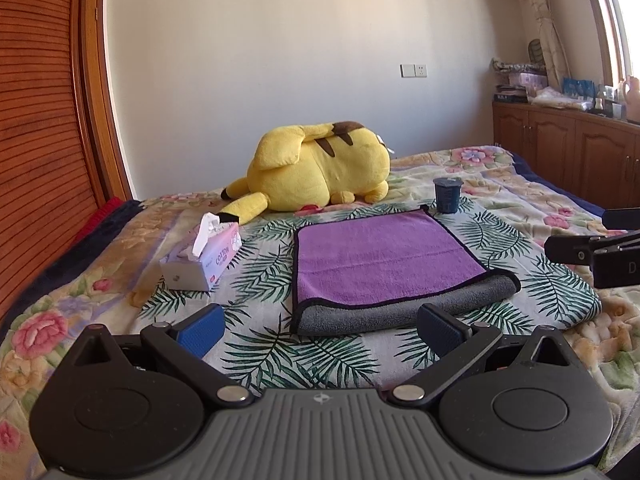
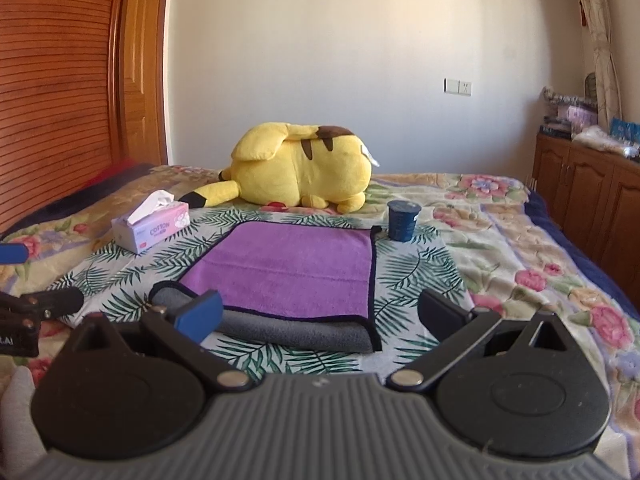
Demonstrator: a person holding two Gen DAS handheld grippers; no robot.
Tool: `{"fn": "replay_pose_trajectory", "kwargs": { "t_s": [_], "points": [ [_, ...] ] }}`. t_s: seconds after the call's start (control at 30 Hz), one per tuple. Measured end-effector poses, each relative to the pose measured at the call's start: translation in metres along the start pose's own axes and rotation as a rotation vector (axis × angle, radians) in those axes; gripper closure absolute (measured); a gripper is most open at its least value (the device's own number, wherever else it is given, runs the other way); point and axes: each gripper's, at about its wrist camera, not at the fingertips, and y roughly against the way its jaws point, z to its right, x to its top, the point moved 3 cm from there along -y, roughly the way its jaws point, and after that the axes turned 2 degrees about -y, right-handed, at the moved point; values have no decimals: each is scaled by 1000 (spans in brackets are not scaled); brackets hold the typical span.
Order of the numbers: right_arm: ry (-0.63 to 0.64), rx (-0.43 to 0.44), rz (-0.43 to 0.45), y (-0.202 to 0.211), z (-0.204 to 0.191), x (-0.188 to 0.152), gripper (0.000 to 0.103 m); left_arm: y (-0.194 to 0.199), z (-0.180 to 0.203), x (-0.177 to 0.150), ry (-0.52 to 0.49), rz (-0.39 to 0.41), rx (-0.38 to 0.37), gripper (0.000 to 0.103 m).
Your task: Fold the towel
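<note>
Each gripper, left gripper (image 1: 320, 328) and right gripper (image 2: 320, 316), has a ribbed grey body, two round black discs, black linkage arms with silver rivets, and blue-padded fingers (image 1: 206, 328).

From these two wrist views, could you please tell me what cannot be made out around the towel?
- Towel: how many layers lie under the purple top; the top layer covers them in both views.
- Plush toy: its face, turned away in both views.
- Dark cup: its contents, seen side-on.
- Tissue box: small print, too small.
- Right gripper: cut off by the left view's edge.
</note>
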Motion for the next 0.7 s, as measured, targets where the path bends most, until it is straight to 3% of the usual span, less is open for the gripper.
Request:
{"fn": "replay_pose_trajectory", "kwargs": {
  "t_s": [0.7],
  "points": [
    [22,40,-115,-59,17,4,0,-66,-8,10,22,-83,-70,17]
  ]
}}
